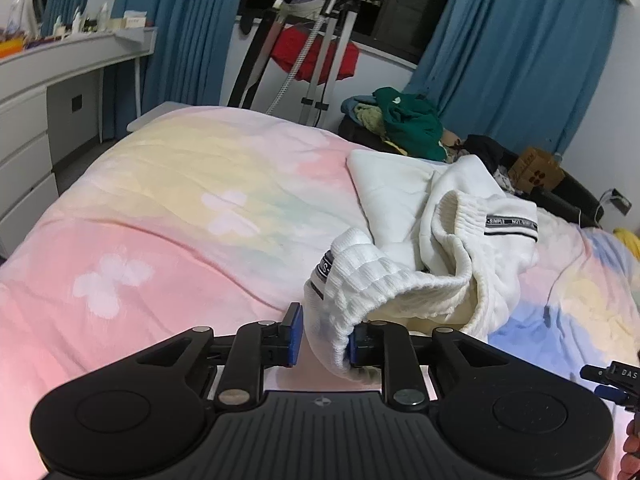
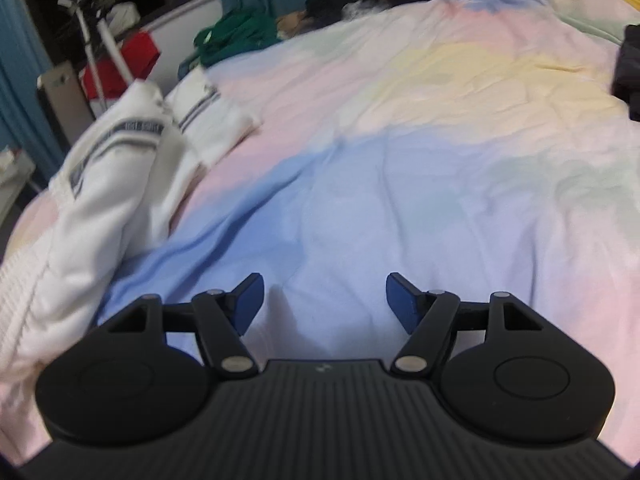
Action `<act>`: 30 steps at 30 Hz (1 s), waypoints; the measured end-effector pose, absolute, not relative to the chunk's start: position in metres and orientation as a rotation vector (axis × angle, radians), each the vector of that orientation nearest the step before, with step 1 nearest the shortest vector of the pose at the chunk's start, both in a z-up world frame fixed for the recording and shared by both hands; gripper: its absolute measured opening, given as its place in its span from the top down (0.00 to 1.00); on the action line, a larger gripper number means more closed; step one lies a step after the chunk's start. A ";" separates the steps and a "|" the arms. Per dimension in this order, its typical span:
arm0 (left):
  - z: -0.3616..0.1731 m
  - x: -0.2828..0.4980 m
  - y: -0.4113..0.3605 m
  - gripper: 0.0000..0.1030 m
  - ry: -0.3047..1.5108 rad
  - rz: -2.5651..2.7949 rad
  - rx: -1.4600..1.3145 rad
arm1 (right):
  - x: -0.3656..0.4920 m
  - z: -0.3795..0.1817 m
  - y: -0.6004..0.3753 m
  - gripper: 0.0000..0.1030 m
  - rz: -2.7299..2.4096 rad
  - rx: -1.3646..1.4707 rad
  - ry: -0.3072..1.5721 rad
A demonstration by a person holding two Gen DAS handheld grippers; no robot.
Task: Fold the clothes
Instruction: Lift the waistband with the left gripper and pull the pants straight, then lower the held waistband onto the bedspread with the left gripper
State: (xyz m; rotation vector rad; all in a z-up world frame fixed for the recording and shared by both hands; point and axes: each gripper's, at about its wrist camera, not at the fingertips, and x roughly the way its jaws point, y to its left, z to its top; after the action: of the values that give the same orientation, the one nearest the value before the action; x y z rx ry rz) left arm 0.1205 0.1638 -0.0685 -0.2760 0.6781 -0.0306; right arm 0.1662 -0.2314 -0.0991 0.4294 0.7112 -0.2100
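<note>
The left hand-held gripper (image 1: pixel 322 334) tilts downward, its blue pads (image 1: pixel 295 334) a narrow gap apart, with a fold of white ribbed cloth lying against the right-hand pad only. The right hand-held gripper (image 2: pixel 325 304) also angles down, its jaws spread wide with nothing between them. A few of the person's fingers (image 1: pixel 632 448) show at the lower right edge of the left wrist view.

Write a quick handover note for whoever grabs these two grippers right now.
Left gripper: jaws partly open, ribbed hem of the white sweatshirt between them, left pad clear, so no firm grip.
Right gripper: open, empty, over the pastel bedspread.
The sweatshirt lies crumpled on the bed's left part, as the right camera sees it.
Done: nothing visibly folded.
Left: spread it flat, fold sleeves and body; a green garment waits beyond the bed.
</note>
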 end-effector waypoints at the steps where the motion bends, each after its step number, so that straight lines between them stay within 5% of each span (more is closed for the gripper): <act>1: -0.068 0.120 0.164 0.77 0.679 -0.033 -0.281 | 0.165 -0.097 -0.233 0.32 -0.206 0.440 0.693; 12: -0.067 0.119 0.164 0.74 0.692 -0.050 -0.287 | 0.164 -0.075 -0.186 0.30 0.112 0.349 0.521; 22: -0.068 0.120 0.167 0.71 0.698 -0.044 -0.306 | 0.194 -0.113 -0.169 0.30 0.050 0.226 0.723; 30: -0.068 0.118 0.165 0.65 0.715 -0.047 -0.287 | 0.175 -0.103 -0.189 0.30 0.022 0.362 0.645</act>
State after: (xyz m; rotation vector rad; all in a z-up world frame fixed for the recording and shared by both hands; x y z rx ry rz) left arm 0.1180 0.1652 -0.0681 -0.2867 0.7152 -0.0468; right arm 0.1754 -0.1891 -0.1025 0.3616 0.6447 0.0217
